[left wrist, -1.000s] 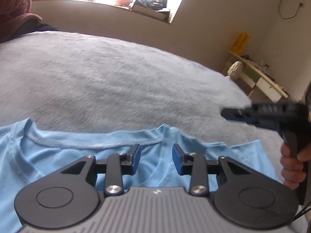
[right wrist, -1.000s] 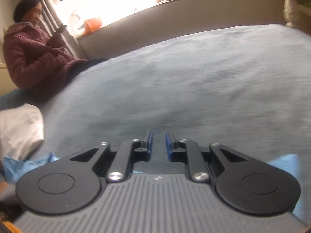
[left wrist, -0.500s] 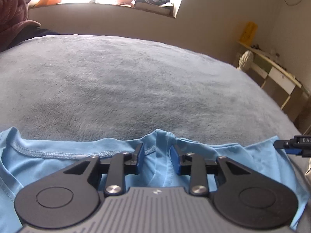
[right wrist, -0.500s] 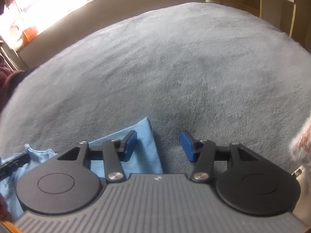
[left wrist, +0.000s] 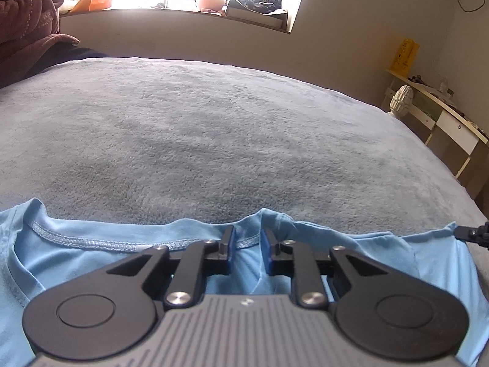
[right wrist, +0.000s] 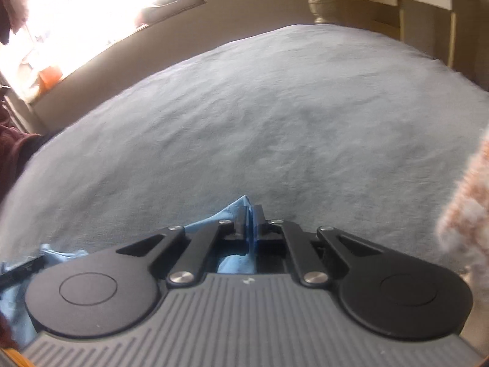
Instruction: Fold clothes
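Two grippers at the near edge of a light blue T-shirt on a grey bed.

The grey blanket (left wrist: 232, 128) runs bare to the far wall, where a cluttered window sill (left wrist: 244, 12) sits at 12 o'clock; a person's dark red quilted jacket (left wrist: 27, 21) shows at 10 o'clock and a pale desk (left wrist: 443, 122) at 2 o'clock. The T-shirt (left wrist: 91, 260) lies flat along the near edge, its long axis running 9 to 3 o'clock, the stitched collar opening toward 12. The left gripper (left wrist: 247, 252) hovers at the collar's right end, jaws a small gap apart with cloth between them, but not clamped. At 3 o'clock the right gripper (right wrist: 251, 217) has its jaws pinched together on a raised corner of the shirt. A fuzzy pale sleeve (right wrist: 467, 208) blurs that view's right edge.
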`<action>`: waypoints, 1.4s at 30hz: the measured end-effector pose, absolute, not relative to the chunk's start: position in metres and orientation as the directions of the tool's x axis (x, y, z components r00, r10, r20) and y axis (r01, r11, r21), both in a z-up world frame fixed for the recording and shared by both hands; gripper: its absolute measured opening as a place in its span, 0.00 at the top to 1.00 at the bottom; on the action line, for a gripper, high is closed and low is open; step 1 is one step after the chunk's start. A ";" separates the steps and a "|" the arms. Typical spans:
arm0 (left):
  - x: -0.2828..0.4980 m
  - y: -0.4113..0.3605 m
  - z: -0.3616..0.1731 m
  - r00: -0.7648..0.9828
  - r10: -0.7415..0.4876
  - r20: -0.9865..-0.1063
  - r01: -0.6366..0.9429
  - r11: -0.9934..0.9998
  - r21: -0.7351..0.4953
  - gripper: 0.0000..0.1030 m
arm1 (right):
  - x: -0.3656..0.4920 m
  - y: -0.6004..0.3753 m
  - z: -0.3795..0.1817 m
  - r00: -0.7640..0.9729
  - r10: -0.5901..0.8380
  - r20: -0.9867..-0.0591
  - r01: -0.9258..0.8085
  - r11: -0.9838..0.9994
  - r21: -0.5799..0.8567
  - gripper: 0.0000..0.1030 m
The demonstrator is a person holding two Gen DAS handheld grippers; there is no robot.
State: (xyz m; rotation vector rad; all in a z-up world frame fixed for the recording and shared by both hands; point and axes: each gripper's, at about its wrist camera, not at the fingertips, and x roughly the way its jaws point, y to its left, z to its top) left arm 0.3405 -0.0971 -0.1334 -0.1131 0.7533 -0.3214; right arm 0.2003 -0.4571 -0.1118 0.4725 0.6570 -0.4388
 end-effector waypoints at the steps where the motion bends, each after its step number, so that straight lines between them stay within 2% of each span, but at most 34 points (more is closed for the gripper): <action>1: 0.341 -0.097 -0.133 0.685 -0.321 -0.654 0.241 0.947 -0.212 0.81 | 0.199 -0.459 -0.113 0.705 -0.246 -0.665 0.538 0.797 0.276 1.00; 4: 0.343 -0.094 -0.134 0.687 -0.310 -0.657 0.225 0.951 -0.212 0.84 | 0.195 -0.466 -0.117 0.692 -0.280 -0.665 0.578 0.766 0.280 1.00; 9: 0.343 -0.095 -0.136 0.691 -0.295 -0.659 0.224 0.955 -0.193 0.84 | 0.191 -0.477 -0.124 0.660 -0.329 -0.676 0.628 0.735 0.256 1.00; 16: 0.341 -0.099 -0.136 0.698 -0.284 -0.657 0.222 0.959 -0.178 0.84 | 0.167 -0.460 -0.100 0.700 -0.284 -0.655 0.593 0.743 0.312 0.95; 18: 0.341 -0.099 -0.136 0.700 -0.284 -0.656 0.221 0.959 -0.179 0.84 | 0.154 -0.444 -0.092 0.698 -0.251 -0.671 0.570 0.762 0.308 0.82; 19: 0.341 -0.098 -0.136 0.700 -0.284 -0.655 0.221 0.959 -0.179 0.84 | 0.146 -0.436 -0.090 0.684 -0.238 -0.689 0.571 0.763 0.303 0.71; 23: 0.342 -0.100 -0.137 0.700 -0.282 -0.657 0.221 0.959 -0.176 0.84 | 0.112 -0.416 -0.097 0.636 -0.216 -0.741 0.611 0.728 0.312 0.60; 27: 0.342 -0.101 -0.134 0.695 -0.280 -0.662 0.236 0.959 -0.158 0.84 | 0.086 -0.412 -0.115 0.643 -0.169 -0.747 0.631 0.670 0.391 0.61; 28: 0.343 -0.100 -0.131 0.687 -0.285 -0.668 0.248 0.956 -0.153 0.83 | 0.084 -0.412 -0.115 0.648 -0.177 -0.741 0.631 0.669 0.392 0.65; 29: 0.343 -0.099 -0.126 0.683 -0.290 -0.670 0.259 0.954 -0.149 0.76 | 0.082 -0.411 -0.115 0.654 -0.183 -0.735 0.630 0.669 0.395 0.68; 32: 0.337 -0.093 -0.102 0.729 -0.273 -0.628 0.274 0.957 -0.098 0.65 | 0.073 -0.415 -0.117 0.681 -0.160 -0.714 0.627 0.632 0.456 0.77; 34: 0.333 -0.098 -0.084 0.749 -0.297 -0.592 0.310 0.947 -0.083 0.64 | 0.072 -0.418 -0.120 0.698 -0.142 -0.702 0.617 0.616 0.489 0.83; 35: 0.331 -0.106 -0.078 0.743 -0.320 -0.587 0.342 0.937 -0.079 0.63 | 0.073 -0.419 -0.125 0.705 -0.134 -0.697 0.612 0.612 0.501 0.90; 37: 0.326 -0.132 -0.071 0.706 -0.377 -0.600 0.429 0.901 -0.060 0.62 | 0.070 -0.419 -0.129 0.722 -0.130 -0.680 0.597 0.613 0.517 0.97; 42: 0.307 -0.197 -0.079 0.628 -0.426 -0.651 0.558 0.830 -0.005 0.62 | 0.045 -0.412 -0.125 0.772 -0.170 -0.613 0.586 0.565 0.581 0.98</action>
